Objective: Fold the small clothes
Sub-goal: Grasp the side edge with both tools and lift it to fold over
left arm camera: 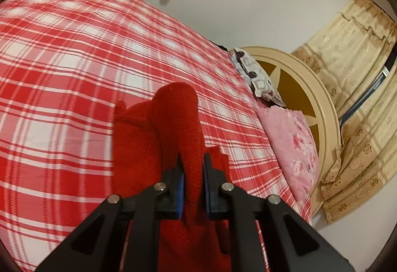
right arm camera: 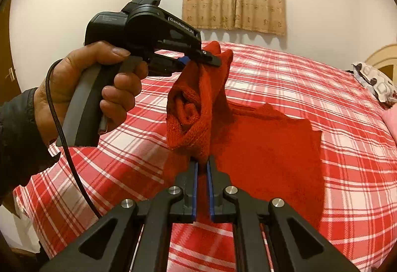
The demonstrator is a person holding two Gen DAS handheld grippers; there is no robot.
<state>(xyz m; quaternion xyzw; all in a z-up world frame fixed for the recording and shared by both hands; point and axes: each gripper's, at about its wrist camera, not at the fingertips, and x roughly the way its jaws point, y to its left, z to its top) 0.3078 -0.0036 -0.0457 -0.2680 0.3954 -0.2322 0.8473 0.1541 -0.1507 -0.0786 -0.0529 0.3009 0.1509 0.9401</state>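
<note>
Both grippers, right gripper point(right arm camera: 202, 165) and left gripper point(right arm camera: 198, 58), clamp one lifted edge of the red knitted garment point(right arm camera: 268, 148) over the red-and-white checked bedspread point(right arm camera: 322, 78); folding looks barely begun, nothing lies neatly folded yet.

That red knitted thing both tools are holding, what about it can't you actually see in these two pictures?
- What garment the red knit is: it is bunched in both views, its near end cut off by the left wrist view's bottom edge.
- How much cloth the left tool grips: the tool covers that spot in the right wrist view.
- The pinched edge in the right tool: hidden between its blue pads.
- The checked bedspread under the knit: covered.
</note>
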